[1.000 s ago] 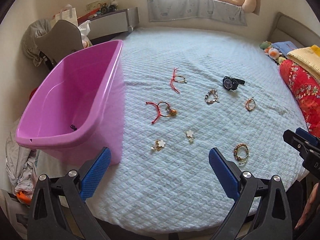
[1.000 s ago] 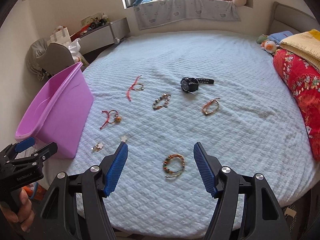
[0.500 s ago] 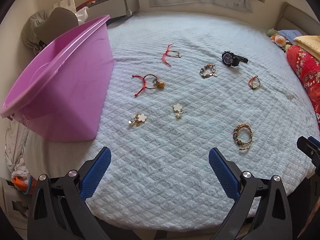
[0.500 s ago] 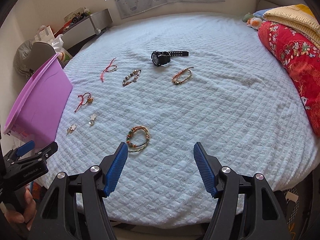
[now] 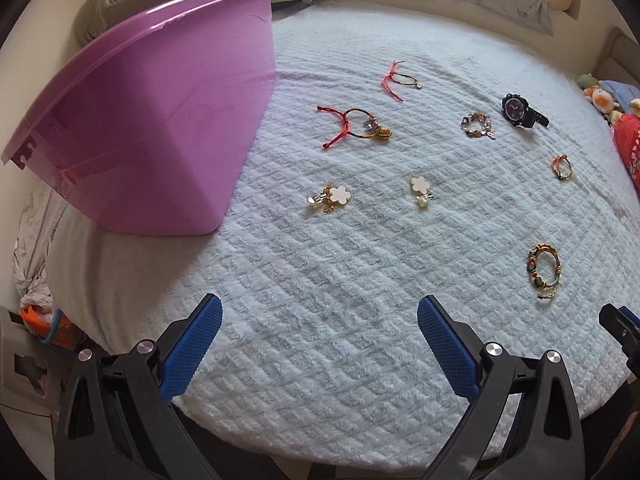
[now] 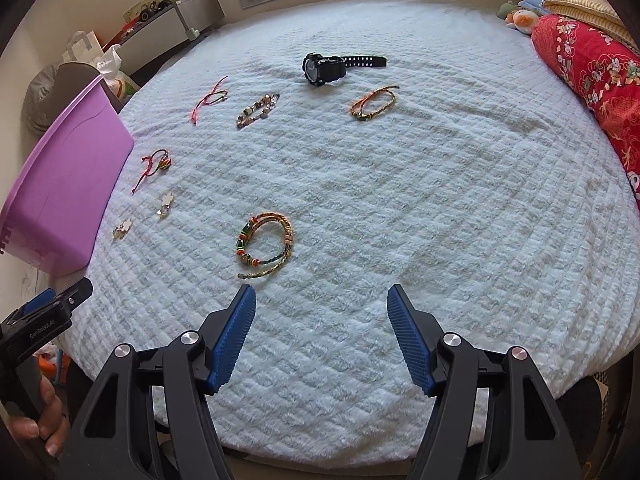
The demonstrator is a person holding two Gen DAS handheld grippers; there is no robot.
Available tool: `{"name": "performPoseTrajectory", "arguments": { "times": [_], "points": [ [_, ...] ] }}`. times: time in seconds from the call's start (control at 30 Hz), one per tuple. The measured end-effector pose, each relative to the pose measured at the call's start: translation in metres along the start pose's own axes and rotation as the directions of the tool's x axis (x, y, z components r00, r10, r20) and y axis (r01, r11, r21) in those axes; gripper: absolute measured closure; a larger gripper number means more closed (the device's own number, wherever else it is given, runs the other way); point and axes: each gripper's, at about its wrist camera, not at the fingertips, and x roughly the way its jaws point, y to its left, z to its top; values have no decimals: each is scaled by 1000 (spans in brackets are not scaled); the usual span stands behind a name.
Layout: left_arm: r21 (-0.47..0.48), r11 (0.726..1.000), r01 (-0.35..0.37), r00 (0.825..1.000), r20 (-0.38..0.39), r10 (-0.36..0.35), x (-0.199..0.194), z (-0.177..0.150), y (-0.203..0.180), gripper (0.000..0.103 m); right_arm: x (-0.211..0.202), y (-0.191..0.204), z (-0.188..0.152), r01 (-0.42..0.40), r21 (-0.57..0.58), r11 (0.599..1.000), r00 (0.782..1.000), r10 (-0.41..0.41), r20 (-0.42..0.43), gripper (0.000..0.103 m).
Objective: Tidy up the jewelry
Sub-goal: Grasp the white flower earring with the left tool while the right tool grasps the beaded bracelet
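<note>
Hiding its inside from both views: purple bin (image 5: 152,120), sitting ahead-left of the left tool (image 5: 320,338), gaping wide and empty. Lying scattered on the bed (image 5: 360,300) ahead: jewelry, flower earrings (image 5: 338,196) tiny in the right view. Gaping wide too: right tool (image 6: 322,330), beaded bracelet (image 6: 266,246) just ahead-left. Showing only rightward: red quilt (image 6: 592,80).

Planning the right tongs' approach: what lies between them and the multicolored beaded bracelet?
Only bare quilt, in the right wrist view: right tongs, multicolored beaded bracelet.

Purple bin (image 5: 152,120) interior hidden; right gripper (image 5: 622,334) cut off at edge.
</note>
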Motion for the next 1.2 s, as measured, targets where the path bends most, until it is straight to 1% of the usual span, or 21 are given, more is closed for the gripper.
{"name": "performPoseTrajectory", "arguments": {
  "times": [0.23,0.43,0.6,0.97,1.2],
  "points": [
    [-20,1000,-18,1000,-8,17,18,9,5,7,17,6,2,-6,-14,1000,1000,6,-20,38],
    [-24,998,-51,999,2,51,40,20,9,6,31,14,5,-13,-35,999,1000,12,-25,38],
    [-30,997,-64,998,5,64,56,29,15,6,43,22,7,-16,-54,998,999,14,-32,38],
    [-6,998,-62,998,7,62,78,42,16,6,63,35,13,-15,-81,997,999,11,-49,38],
    [1,999,-49,999,0,49,87,46,12,6,74,43,18,26,-108,994,998,-31,-48,38]
  ]
}}
